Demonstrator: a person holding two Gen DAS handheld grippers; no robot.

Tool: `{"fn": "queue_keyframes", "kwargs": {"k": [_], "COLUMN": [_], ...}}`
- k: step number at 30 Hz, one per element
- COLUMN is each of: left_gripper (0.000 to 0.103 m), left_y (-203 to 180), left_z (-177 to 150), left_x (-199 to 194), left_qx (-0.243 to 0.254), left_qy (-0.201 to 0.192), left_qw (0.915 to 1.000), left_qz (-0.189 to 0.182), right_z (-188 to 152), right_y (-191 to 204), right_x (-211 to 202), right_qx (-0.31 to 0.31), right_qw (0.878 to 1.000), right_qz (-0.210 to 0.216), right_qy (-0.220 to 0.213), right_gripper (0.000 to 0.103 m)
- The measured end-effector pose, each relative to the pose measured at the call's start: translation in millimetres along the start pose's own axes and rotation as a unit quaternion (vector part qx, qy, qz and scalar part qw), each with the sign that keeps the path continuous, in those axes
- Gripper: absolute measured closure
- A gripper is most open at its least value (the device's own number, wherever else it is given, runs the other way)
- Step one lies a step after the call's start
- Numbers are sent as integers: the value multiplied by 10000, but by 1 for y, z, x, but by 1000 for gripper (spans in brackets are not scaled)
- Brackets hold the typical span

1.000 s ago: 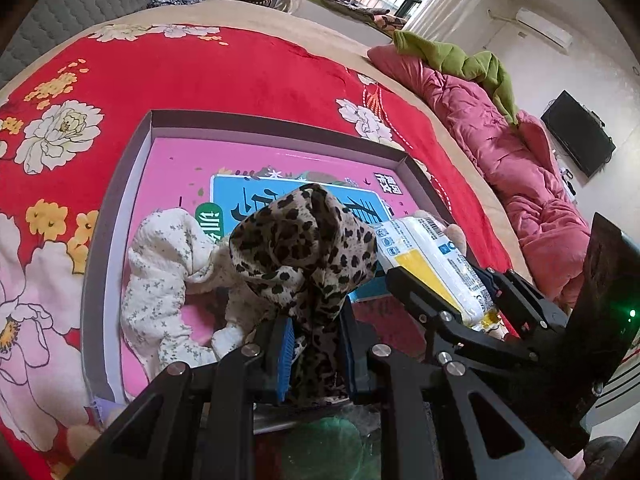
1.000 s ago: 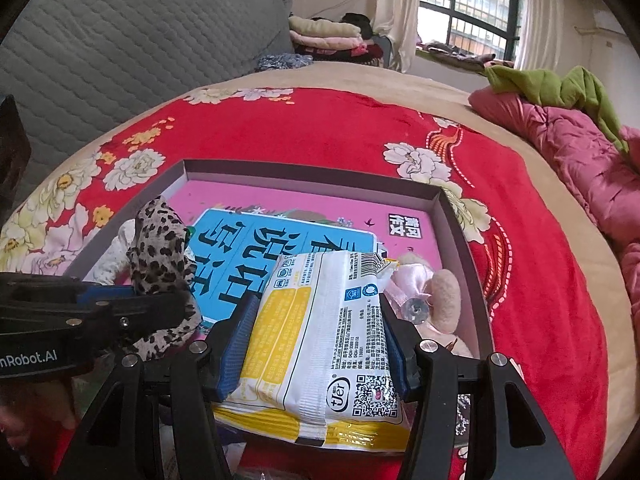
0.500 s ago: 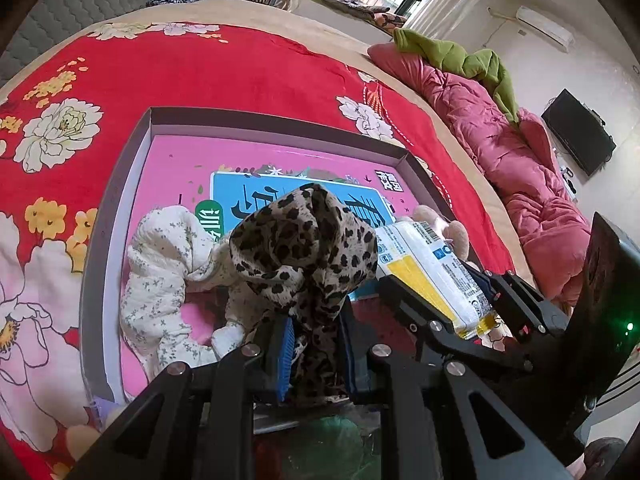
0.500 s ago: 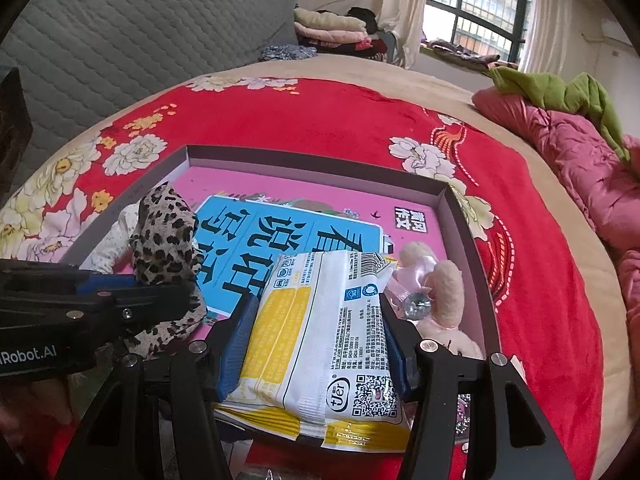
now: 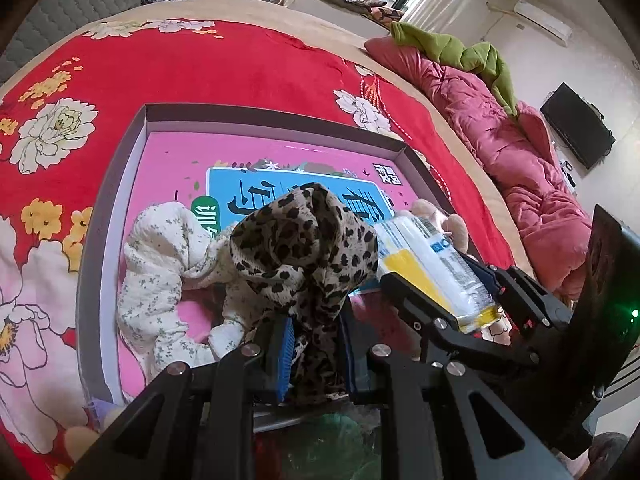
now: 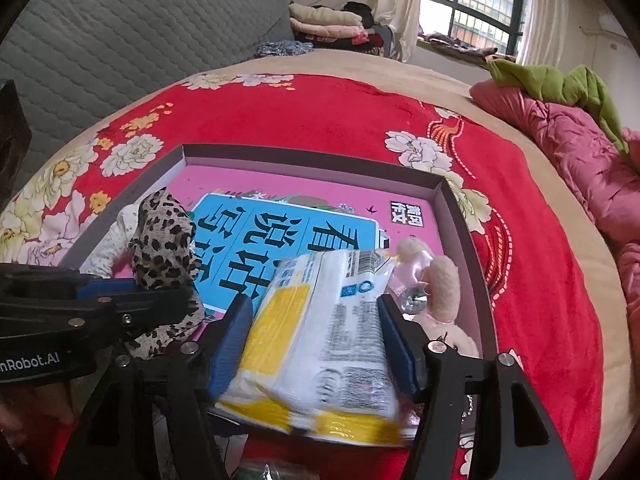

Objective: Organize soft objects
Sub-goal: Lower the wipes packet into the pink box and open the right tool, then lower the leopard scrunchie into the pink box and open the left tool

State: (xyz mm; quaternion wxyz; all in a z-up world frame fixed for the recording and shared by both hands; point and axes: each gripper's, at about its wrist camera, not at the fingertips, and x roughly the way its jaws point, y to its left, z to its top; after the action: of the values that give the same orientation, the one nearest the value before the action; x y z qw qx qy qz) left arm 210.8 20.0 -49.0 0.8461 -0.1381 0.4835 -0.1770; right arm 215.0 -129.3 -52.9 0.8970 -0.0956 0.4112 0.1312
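Right tongs [image 6: 316,340] opening, tissue pack [image 6: 320,340] between them – let it drop flat into box [image 6: 312,158]. Left tongs [image 5: 314,350] clamped on scarf [image 5: 304,248] – keep steady.

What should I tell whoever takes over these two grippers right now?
Left gripper: shut on the leopard-print cloth, held above the tray.
Right gripper: jaws opening, the tissue pack between them and slipping, over the tray's near edge.
Already in the tray: white floral cloth, pink plush toy.
Left: let the pack settle, then place the leopard cloth.
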Motion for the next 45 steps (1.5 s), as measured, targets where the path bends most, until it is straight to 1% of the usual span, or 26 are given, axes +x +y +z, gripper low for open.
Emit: {"fn": "queue_keyframes", "kwargs": {"k": [4,7,12,18,23,25,27,28,33,37,40,45], "left_gripper": [83,83,83,82,74,66,61,60,58,49,45,41], "left_y": [-2,-2,-4,-7,-6,-5,-7,-8,-7,-6,-5,-6], "left_z": [-2,-2,-1,-1,-1,-1,-1,-2,-3,-3,-3,-3], "left_x": [-1,-2,-2,-3,-6,-7,-8,-9,-10,-13,-15,-17], "left_qx": [-9,-8,50,133,133,159,207,233,291,307,290,348], "left_qy": [27,75,126,158,167,179,199,195,230,253,244,205], "left_qw": [10000,10000,9999,9998,9998,9997,9996,9995,9993,9992,9992,9992], "left_qz": [-16,-45,-16,76,56,44,35,22,40,-72,-122,-31], "right_z": [0,0,4,5,1,-1,-3,-4,-6,-7,-7,-7], "right_y": [2,-1,-11,-23,-30,-32,-34,-35,-36,-36,-35,-38], "right_x": [-3,-11,-35,-58,-66,-68,-69,-70,-74,-77,-80,-82], "right_qx": [-89,-57,175,484,605,619,646,649,660,645,623,651], "right_qw": [9999,9998,9990,9974,9967,9965,9963,9964,9959,9959,9957,9954], "right_qz": [-88,-144,-173,-94,-175,-213,-255,-261,-338,-379,-419,-427], "right_qy": [15,-89,-375,-519,-520,-516,-498,-487,-515,-513,-541,-565], "right_gripper": [36,36,35,34,34,34,33,31,29,29,29,29]}}
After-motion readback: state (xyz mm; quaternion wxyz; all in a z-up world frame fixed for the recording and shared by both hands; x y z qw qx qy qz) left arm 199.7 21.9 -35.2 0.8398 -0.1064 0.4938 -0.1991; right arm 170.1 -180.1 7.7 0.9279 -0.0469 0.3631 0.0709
